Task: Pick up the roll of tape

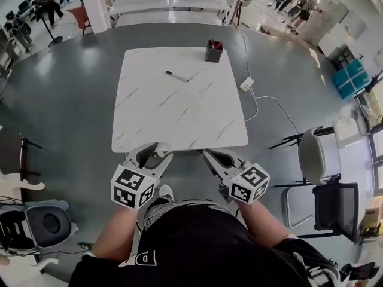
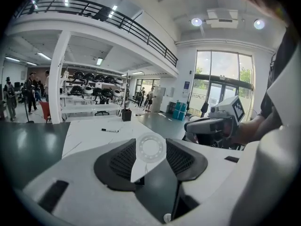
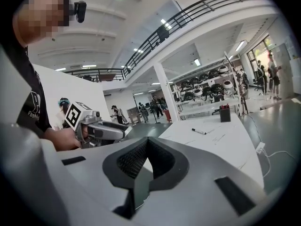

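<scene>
Starting at the left, the left tool (image 1: 155, 152) is seen clenched on the roll of tape (image 2: 151, 148), a pale translucent ring pinched between the two dark ribbed pads (image 2: 121, 160), one on each side. The roll is held just at the near edge of the white marbled table (image 1: 149, 121); whether it touches the top cannot be told. Farther back on the table, a black marker (image 1: 177, 76) is laid flat, and a dark pen holder (image 1: 213, 51) is stood upright near the far edge, well apart from the tape. The right tool (image 1: 216, 156) is held near the same edge, just beside the left one, its jaws pressed together at the tips with nothing between them. A white-seated chair (image 1: 319, 155) is placed on the grey floor at the far right.
</scene>
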### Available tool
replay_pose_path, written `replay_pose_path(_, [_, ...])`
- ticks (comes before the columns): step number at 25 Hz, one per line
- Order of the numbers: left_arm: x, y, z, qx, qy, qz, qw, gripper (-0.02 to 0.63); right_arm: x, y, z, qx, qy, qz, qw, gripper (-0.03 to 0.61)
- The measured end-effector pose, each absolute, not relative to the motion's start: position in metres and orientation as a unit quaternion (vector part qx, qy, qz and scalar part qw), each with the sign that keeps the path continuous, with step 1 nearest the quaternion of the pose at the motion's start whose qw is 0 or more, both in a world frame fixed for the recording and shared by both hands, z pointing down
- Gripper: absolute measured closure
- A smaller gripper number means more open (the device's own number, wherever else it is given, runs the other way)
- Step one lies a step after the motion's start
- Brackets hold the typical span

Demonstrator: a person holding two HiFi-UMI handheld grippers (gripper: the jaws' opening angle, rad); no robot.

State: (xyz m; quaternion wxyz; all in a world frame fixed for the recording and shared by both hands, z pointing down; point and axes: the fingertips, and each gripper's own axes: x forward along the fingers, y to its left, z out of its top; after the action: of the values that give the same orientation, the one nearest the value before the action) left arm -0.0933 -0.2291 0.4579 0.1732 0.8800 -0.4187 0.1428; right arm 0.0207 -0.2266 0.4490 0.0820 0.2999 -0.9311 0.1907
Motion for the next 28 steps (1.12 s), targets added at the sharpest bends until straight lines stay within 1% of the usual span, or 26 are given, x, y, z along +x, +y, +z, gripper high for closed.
replay_pose_path(9, [-0.037, -0.172, 0.447, 0.876, -0.429, 0.141, 0.168, 0.403, 0.065, -0.172, 0.442, 0.278, -0.942, 0.169, 0.086, 0.575])
replay_pose_path(13, [-0.02, -0.15, 0.447, 0.874, -0.433, 0.143, 0.166, 0.403, 0.078, -0.152, 0.448, 0.269, -0.943, 0.177, 0.086, 0.575])
replay_pose_path(23, [-0.018, -0.108, 0.45, 0.858, -0.461, 0.15, 0.171, 0.403, 0.09, -0.132, 0.447, 0.259, -0.944, 0.194, 0.061, 0.575])
replay_pose_path(28, [-0.02, -0.108, 0.445, 0.86, -0.461, 0.145, 0.165, 0.403, 0.089, -0.123, 0.444, 0.261, -0.945, 0.187, 0.066, 0.575])
